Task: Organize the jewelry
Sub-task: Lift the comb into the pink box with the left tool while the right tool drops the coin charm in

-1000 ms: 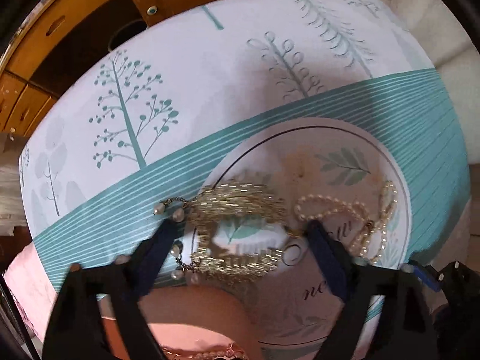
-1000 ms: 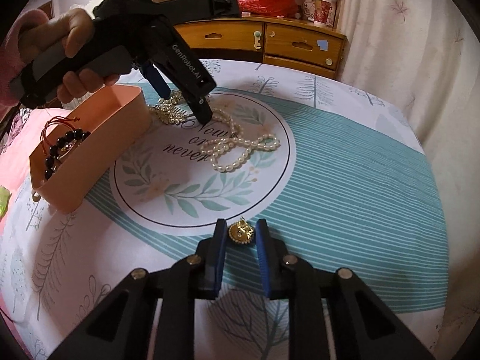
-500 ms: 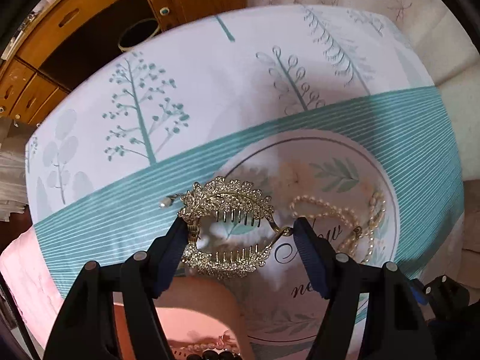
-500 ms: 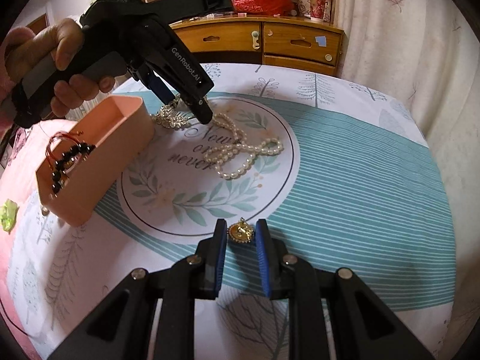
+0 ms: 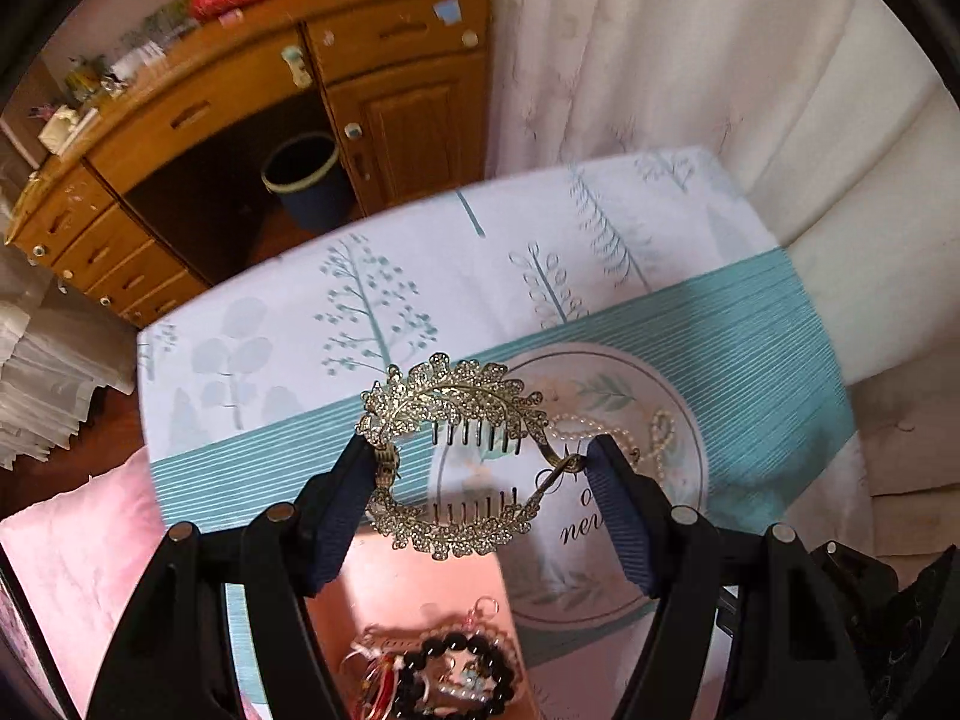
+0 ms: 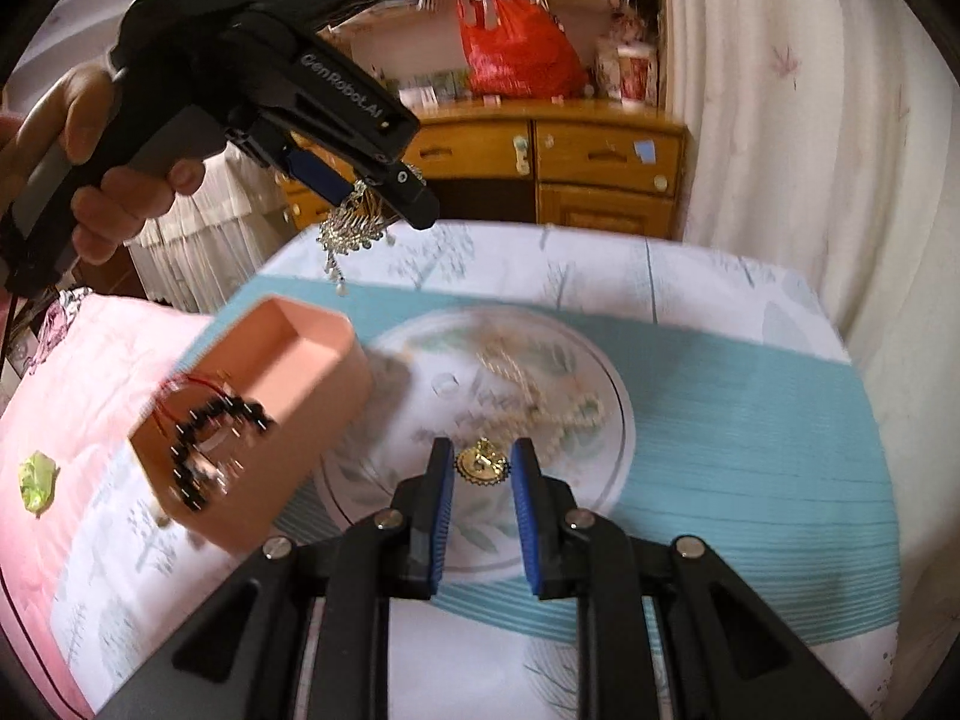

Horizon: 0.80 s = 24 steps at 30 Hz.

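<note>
The left hand-held gripper, having just lifted the rhinestone hair claw off the table, is pinching it above the pink box at 6 o'clock, while the right hand-held gripper is gripping a gold pendant.

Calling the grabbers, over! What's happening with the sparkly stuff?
Left gripper shut on hair clip, lifted above pink box. Right gripper shut on gold charm. Pearls on table. Path clear.

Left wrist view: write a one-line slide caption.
Left gripper holds a rhinestone hair claw above the pink box of bracelets.
</note>
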Available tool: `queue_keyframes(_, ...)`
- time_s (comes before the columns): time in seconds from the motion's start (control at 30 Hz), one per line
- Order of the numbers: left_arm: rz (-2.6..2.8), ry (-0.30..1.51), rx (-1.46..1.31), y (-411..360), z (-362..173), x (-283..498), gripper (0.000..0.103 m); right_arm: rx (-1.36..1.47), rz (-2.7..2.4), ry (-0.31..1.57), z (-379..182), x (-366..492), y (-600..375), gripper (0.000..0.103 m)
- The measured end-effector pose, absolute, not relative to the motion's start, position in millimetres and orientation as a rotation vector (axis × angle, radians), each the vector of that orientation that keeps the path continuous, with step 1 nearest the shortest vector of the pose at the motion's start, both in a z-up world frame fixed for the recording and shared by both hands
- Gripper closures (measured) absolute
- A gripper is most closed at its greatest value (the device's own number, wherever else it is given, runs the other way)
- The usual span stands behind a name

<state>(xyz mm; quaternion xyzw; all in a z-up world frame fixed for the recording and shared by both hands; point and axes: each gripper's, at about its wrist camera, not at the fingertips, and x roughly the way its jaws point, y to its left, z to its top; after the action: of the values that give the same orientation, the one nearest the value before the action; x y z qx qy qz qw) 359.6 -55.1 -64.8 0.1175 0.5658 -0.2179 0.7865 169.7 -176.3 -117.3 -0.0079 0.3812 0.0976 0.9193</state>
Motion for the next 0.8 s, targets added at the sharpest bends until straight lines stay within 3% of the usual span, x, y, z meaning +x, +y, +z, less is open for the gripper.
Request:
queue_keyframes(0.33,-0.436,1.175,0.172,9.0,-26.3,326.4,0.033,0.030,0.242,0.660,-72.7,164.9,-135.8,0.084)
queue_keyframes(0.7,-0.467,1.301,0.100,39.7,-84.0,305.3,0.033,0.197,0.343,0.730,-92.4,164.3,-91.3,0.084)
queue_keyframes(0.8,-0.422,1.356,0.108,43.9,-105.7,303.9,0.021,0.182,0.332,0.798,-109.4,163.6,-74.4,0.083)
